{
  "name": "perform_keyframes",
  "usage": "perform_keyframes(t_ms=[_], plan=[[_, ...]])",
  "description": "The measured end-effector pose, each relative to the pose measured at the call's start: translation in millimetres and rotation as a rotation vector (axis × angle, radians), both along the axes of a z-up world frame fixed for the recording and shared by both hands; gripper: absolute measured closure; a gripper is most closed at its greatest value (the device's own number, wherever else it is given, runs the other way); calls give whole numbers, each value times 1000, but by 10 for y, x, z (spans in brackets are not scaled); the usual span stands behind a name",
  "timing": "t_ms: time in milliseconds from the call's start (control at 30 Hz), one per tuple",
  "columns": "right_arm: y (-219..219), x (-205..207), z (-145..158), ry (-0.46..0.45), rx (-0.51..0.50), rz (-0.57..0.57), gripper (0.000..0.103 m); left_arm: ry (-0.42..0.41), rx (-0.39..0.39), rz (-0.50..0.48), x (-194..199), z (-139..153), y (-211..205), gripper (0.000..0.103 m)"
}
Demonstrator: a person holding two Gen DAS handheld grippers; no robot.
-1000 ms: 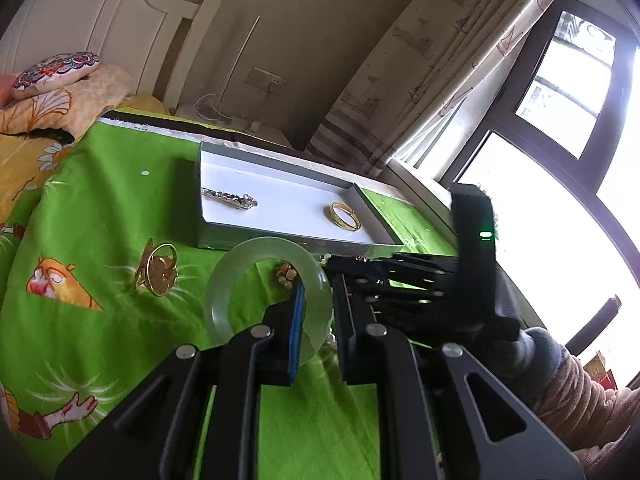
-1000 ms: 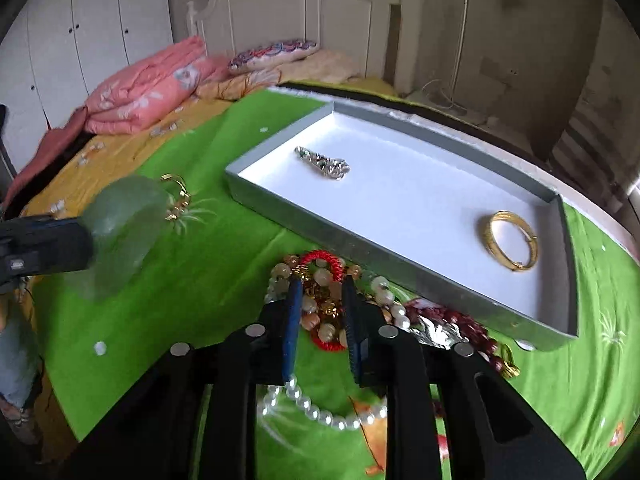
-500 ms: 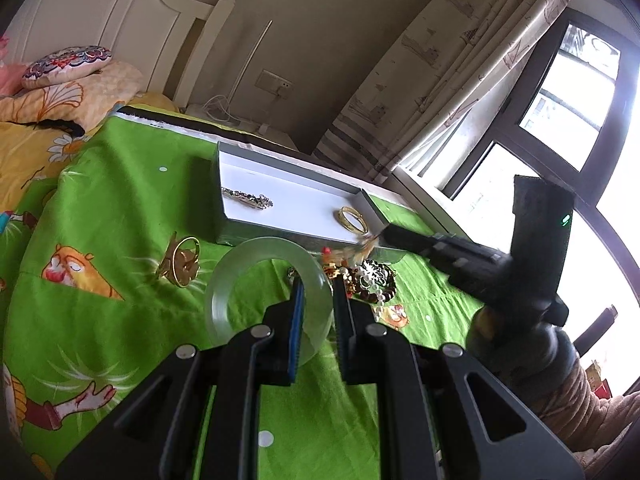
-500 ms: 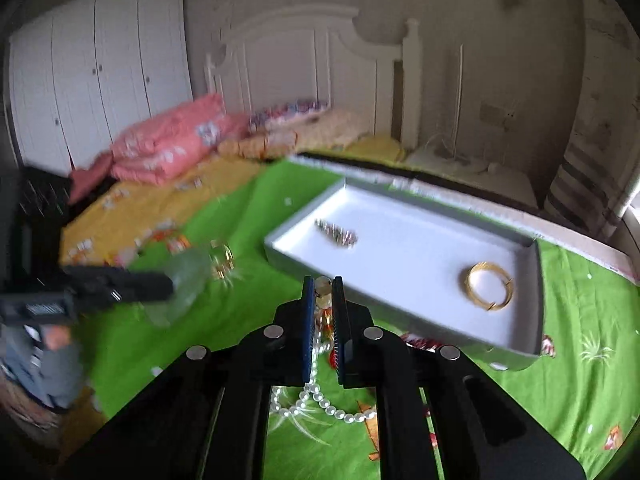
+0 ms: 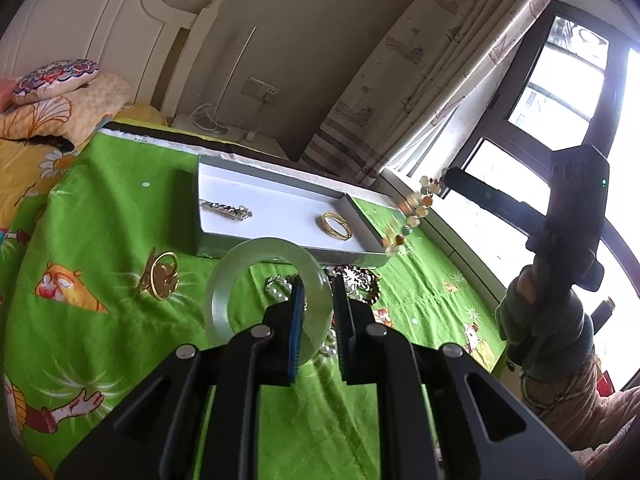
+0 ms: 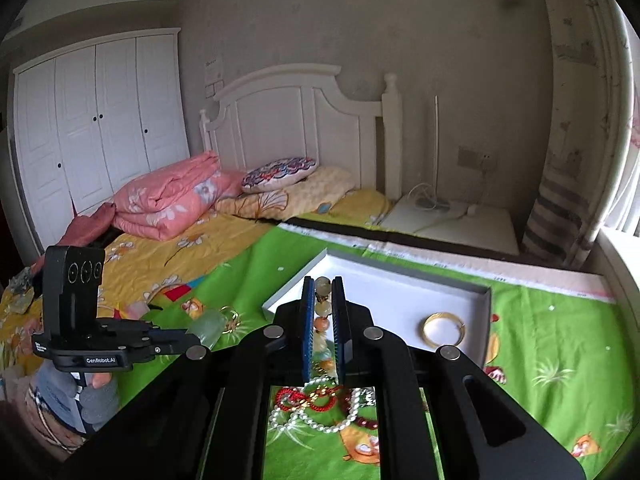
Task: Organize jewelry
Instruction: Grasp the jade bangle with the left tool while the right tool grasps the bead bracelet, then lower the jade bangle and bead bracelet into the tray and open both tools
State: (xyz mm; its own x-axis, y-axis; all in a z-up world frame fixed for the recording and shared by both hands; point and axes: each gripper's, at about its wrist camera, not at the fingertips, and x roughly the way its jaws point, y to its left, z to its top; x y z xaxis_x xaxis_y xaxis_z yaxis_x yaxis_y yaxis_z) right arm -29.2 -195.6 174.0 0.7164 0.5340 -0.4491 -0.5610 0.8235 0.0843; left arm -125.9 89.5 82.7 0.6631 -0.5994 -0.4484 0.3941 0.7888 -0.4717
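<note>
My left gripper is shut on a pale green jade bangle, held above the green cloth. My right gripper is shut on a bead bracelet of cream and orange beads and holds it up in the air; it hangs beside the tray's right corner in the left wrist view. The grey tray with a white floor holds a silver chain piece and a gold bangle. A pile with a pearl necklace and a red cord lies below my right gripper.
A gold ring-shaped piece lies on the green cloth left of the jade bangle. Pillows and a pink quilt lie at the bed's head. A window and curtain stand to the right.
My right gripper closed on the bead bracelet and lifted it out of the pile, high above the cloth. My left gripper kept the jade bangle and drew back slightly.
</note>
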Motion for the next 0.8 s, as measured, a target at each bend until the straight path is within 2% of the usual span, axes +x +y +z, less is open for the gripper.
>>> perform_keyframes(t_ms=[467,800], plan=[[-137,312,-65,11,-18,-62,94,-25,28,-34,371,197,-278,89],[-125,782,-302,76,-44,-97,94,-20,153,-30,1047,306,-673,89]])
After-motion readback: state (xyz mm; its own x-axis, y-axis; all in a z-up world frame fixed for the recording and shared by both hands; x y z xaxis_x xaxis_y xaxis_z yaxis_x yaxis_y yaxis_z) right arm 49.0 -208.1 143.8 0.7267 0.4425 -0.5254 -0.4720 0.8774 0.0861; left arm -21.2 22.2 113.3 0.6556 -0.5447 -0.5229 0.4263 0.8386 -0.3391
